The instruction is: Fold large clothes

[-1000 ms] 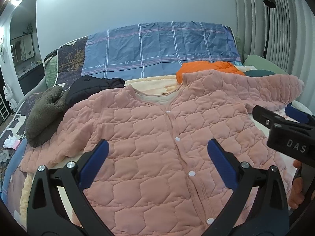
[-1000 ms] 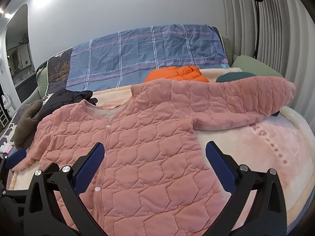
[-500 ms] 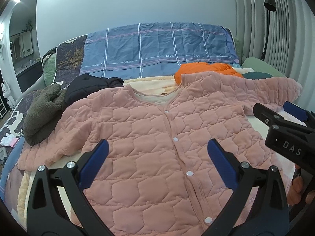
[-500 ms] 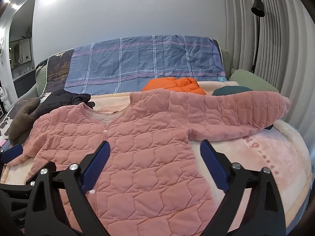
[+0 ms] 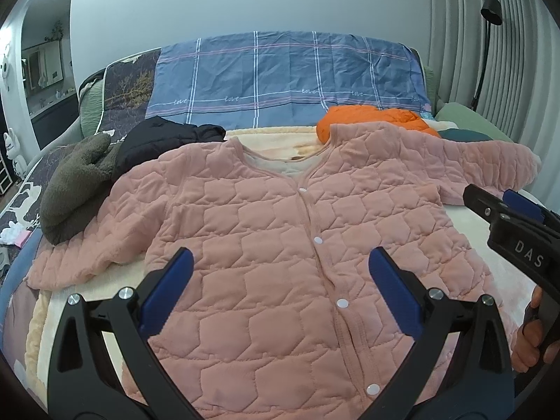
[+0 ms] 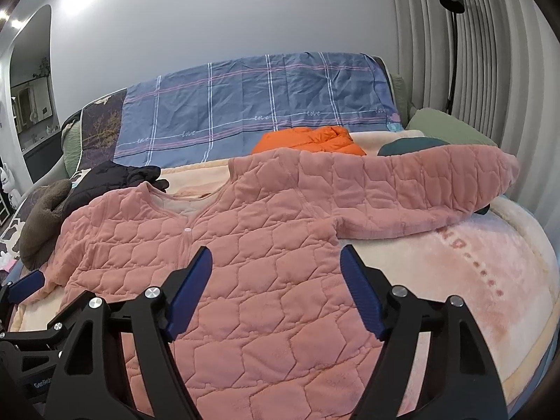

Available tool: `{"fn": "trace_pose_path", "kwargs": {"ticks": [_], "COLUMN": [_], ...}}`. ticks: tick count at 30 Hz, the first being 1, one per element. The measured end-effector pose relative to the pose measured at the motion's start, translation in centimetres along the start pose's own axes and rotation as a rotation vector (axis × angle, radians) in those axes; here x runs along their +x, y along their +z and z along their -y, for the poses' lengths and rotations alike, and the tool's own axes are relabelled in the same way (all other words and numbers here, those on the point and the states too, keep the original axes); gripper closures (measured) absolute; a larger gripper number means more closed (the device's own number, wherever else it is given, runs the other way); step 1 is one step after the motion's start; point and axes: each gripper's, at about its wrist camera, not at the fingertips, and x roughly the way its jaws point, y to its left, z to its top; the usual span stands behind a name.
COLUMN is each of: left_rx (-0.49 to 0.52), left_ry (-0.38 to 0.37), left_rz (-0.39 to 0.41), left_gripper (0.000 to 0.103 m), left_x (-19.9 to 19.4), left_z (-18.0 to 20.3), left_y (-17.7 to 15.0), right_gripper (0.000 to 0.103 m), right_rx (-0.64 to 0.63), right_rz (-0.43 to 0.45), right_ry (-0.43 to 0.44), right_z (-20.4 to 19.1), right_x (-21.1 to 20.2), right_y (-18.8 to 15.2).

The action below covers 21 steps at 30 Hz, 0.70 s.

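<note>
A pink quilted jacket (image 5: 280, 231) lies flat and face up on the bed, snaps closed, sleeves spread to both sides. It also shows in the right wrist view (image 6: 266, 245), with its right sleeve (image 6: 420, 182) stretched toward the bed's right edge. My left gripper (image 5: 280, 280) is open and empty, held above the jacket's lower front. My right gripper (image 6: 276, 280) is open and empty above the jacket's right hem side; it also shows at the right edge of the left wrist view (image 5: 504, 210).
An orange jacket (image 5: 367, 119), a black garment (image 5: 164, 140) and a dark olive fleece (image 5: 77, 182) lie behind and left of the pink jacket. A blue plaid cover (image 5: 287, 77) drapes the headboard. A cream and pink blanket (image 6: 472, 280) covers the bed. A floor lamp (image 6: 451, 35) stands at right.
Both grippers have drawn back and risen slightly, so the jacket sits lower and farther in both views. The right gripper's jaws have narrowed a little. The jacket has not moved.
</note>
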Motion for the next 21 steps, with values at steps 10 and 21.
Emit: {"fn": "trace_pose_path", "kwargs": {"ticks": [10,21], "left_rx": [-0.009,-0.035], "left_ry": [-0.003,-0.012], "left_rz": [-0.020,-0.049], "left_gripper": [0.002,0.002], "left_x": [0.4,1.0], "left_z": [-0.3,-0.8], "left_y": [-0.3,-0.3], "right_gripper": [0.026,0.026], "right_rx": [-0.008,-0.015], "right_rz": [-0.019,-0.059], "right_ry": [0.008,0.020], "right_z": [-0.1,-0.1], "right_x": [0.5,1.3], "right_y": [-0.2,-0.5]}}
